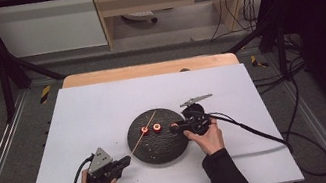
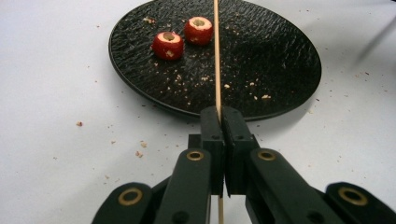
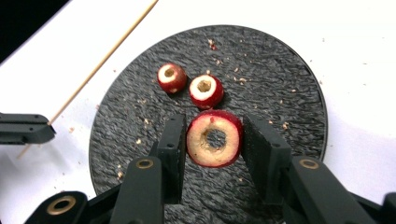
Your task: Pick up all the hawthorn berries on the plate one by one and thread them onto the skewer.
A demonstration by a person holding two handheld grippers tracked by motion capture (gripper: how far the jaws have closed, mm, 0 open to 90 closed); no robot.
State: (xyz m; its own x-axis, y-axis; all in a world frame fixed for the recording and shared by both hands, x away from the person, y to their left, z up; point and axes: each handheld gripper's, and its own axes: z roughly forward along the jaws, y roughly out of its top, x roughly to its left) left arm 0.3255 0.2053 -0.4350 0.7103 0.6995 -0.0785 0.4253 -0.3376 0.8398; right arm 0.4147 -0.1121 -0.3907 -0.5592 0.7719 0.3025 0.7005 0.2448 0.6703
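A black round plate [image 1: 161, 147] lies mid-table with two small cored red fruit pieces [image 1: 145, 129] [image 1: 156, 127] on it. My left gripper [image 1: 126, 161] sits at the plate's near-left rim, shut on a thin wooden skewer [image 1: 143, 130] that slants up over the plate. In the left gripper view the jaws [image 2: 218, 112] pinch the skewer [image 2: 216, 56], which runs past the two pieces [image 2: 168, 45] [image 2: 198, 30]. My right gripper [image 3: 215, 122] hovers over the plate's right side, shut on a larger cored red fruit ring [image 3: 215, 138], its hole facing the camera.
Crumbs are scattered over the plate [image 2: 280, 70] and the white tabletop [image 1: 94, 114]. The right gripper's cable [image 1: 259, 133] trails across the table to the right. A bare wooden strip [image 1: 147, 69] borders the table's far edge.
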